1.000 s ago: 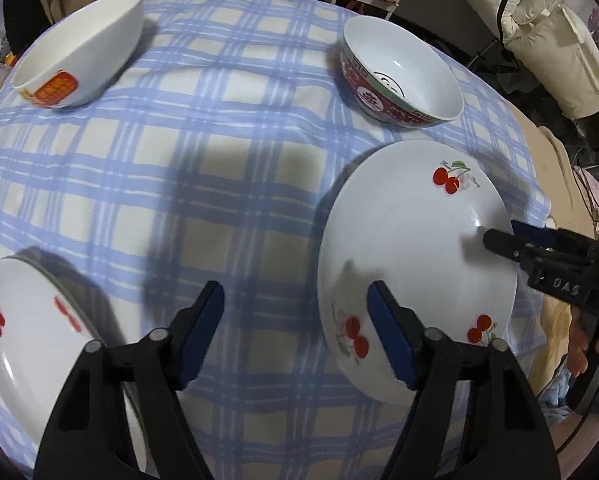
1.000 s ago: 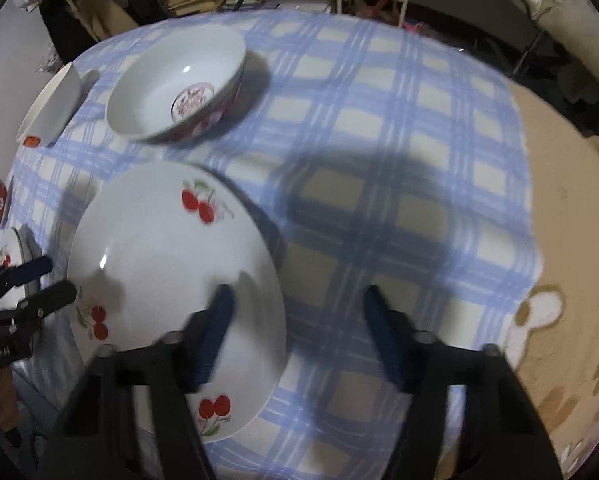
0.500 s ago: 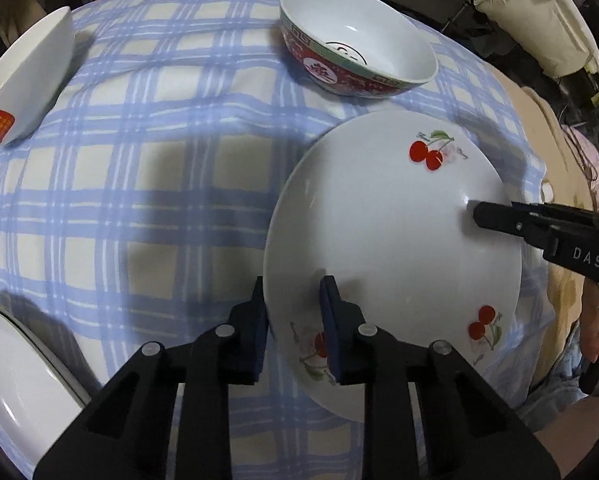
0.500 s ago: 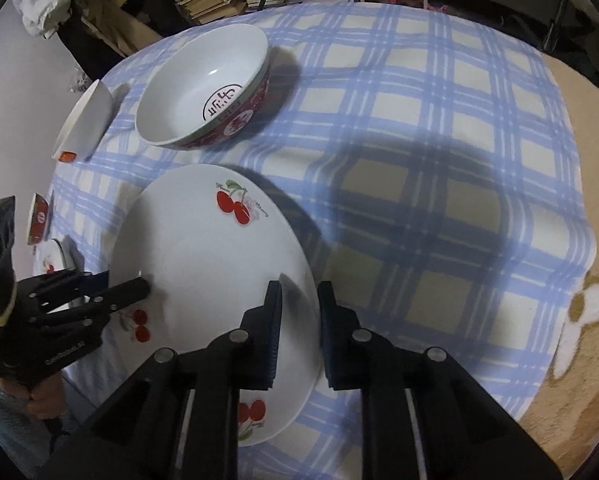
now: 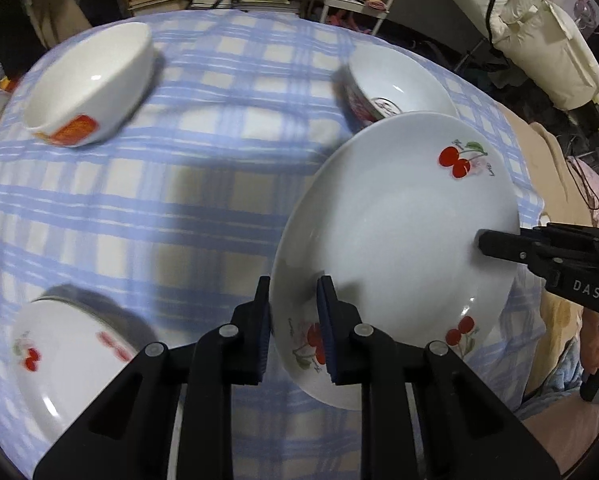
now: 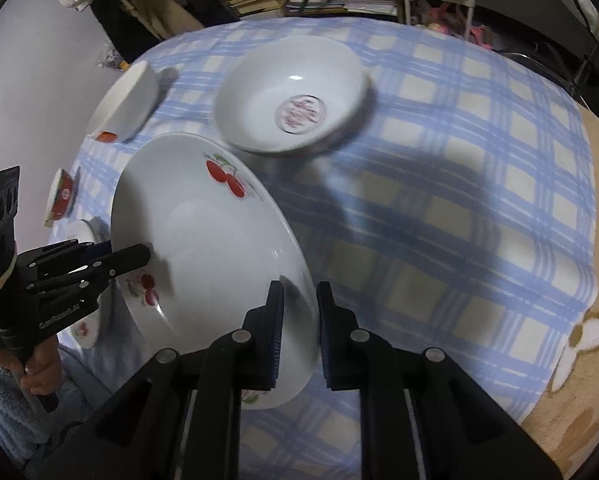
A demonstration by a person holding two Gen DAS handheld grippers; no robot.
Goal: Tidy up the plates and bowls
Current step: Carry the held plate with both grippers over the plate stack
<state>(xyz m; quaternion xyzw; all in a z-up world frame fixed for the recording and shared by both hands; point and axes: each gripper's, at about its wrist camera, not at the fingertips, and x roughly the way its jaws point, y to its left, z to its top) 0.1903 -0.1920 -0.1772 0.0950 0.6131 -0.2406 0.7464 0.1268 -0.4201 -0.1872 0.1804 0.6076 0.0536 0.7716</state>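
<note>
Cherry plate (image 5: 399, 240) clamped at opposite rims by left gripper (image 5: 293, 332) and right gripper (image 6: 299, 332). Thin rim bites only. Uneven hand motion could twist it loose onto the red-patterned bowl (image 6: 295, 100).

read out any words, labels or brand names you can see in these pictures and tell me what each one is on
"DAS": white letters on the black body of the right gripper, in the left wrist view.
A white word on the black body of the left gripper, in the right wrist view: too blurred to read.
Small script beside the cherries on the cherry plate: too small to read.
Red emblem inside the patterned bowl: blurred.
Orange label on the white bowl: unreadable.
</note>
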